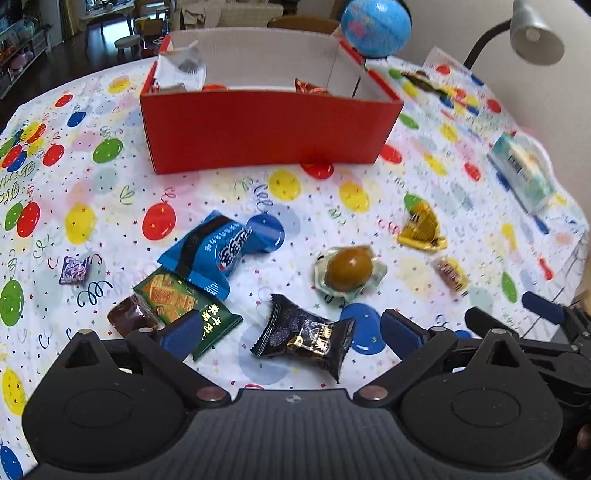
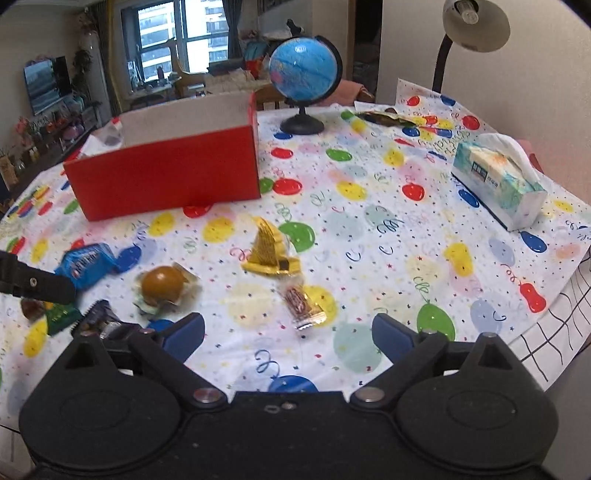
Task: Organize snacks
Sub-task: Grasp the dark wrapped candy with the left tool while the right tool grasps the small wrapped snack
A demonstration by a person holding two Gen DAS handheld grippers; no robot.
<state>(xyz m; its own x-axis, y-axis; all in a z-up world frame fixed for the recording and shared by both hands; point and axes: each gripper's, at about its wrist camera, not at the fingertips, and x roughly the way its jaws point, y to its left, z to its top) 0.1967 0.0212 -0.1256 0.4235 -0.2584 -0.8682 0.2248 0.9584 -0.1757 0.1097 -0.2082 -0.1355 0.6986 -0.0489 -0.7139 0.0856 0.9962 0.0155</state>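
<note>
Hovering low over the desk [image 1: 110, 229] with the left claw [image 1: 290, 334], fingers spread wide and gripping nothing; lying right between them, a black snack packet [image 1: 304, 338]. Overlapping the left finger's tip, a green cracker packet [image 1: 181, 302], with a dark brown sweet [image 1: 129, 317] tucked just left of it and a blue snack packet [image 1: 218, 253] resting ahead, partly over the green one. Sitting ahead and slightly right of the left claw, a round brown snack in clear wrap [image 1: 349, 271]; farther right, a gold wrapper [image 1: 421, 227] and a small clear-wrapped bar [image 1: 450, 275]. Lying off to the far left, a small purple candy [image 1: 74, 270]. Standing well ahead, a red box [image 1: 266, 129] holding 1 pale packet and a few wrapped pieces. Hanging beside it, the right claw [image 2: 288, 338], likewise spread and empty, with the small bar just ahead between its fingers and the gold wrapper beyond that. Standing well ahead of the right claw, a globe [image 2: 304, 74]; far to the right, a tissue box [image 2: 498, 184] and a desk lamp [image 2: 474, 24].
</note>
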